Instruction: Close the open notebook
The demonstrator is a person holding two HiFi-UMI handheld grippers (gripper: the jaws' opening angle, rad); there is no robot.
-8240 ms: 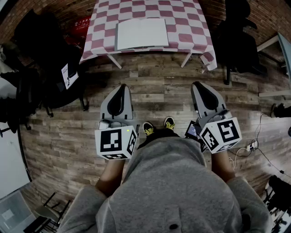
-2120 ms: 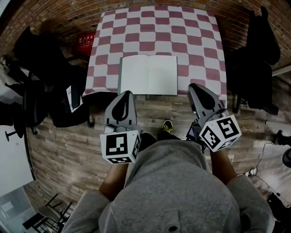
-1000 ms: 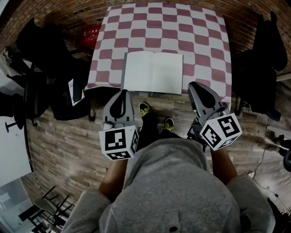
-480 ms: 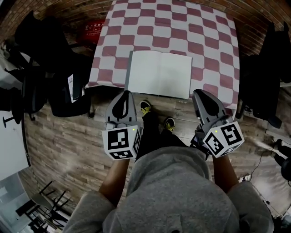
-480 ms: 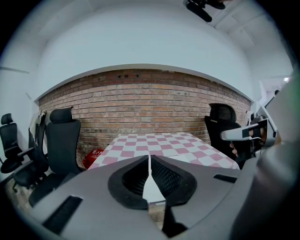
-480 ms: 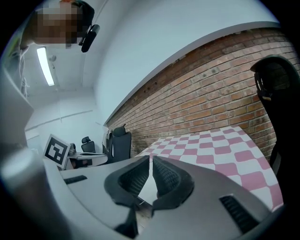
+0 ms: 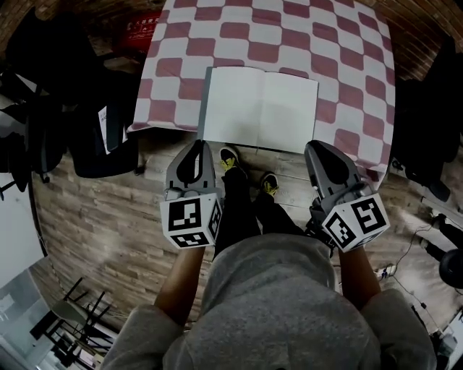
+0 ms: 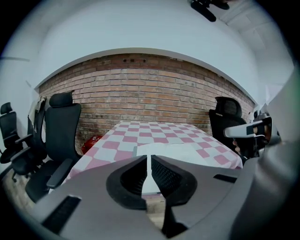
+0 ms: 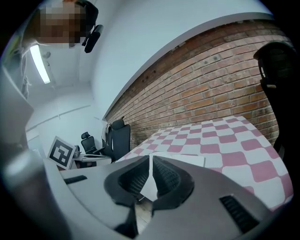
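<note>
An open white notebook (image 7: 260,108) lies flat near the front edge of the table with the red-and-white checked cloth (image 7: 347,65). My left gripper (image 7: 197,146) is shut and empty, its tip just short of the notebook's near left corner. The right gripper (image 7: 315,149), also shut with nothing in it, hangs short of the near right corner. In the left gripper view the jaws (image 8: 149,160) meet in a thin slit with the notebook (image 8: 180,149) beyond them. The right gripper view shows its jaws (image 9: 151,162) together before the notebook (image 9: 190,160).
Black office chairs stand left of the table (image 7: 58,108) and right of it (image 7: 430,108). A red box (image 7: 143,20) sits on the floor by the far left table leg. A brick wall (image 8: 150,89) runs behind the table. Cables (image 7: 434,238) lie on the wooden floor at right.
The table and notebook have come nearer and lower in the head view. Both grippers have sunk toward the table's front edge and stay shut.
</note>
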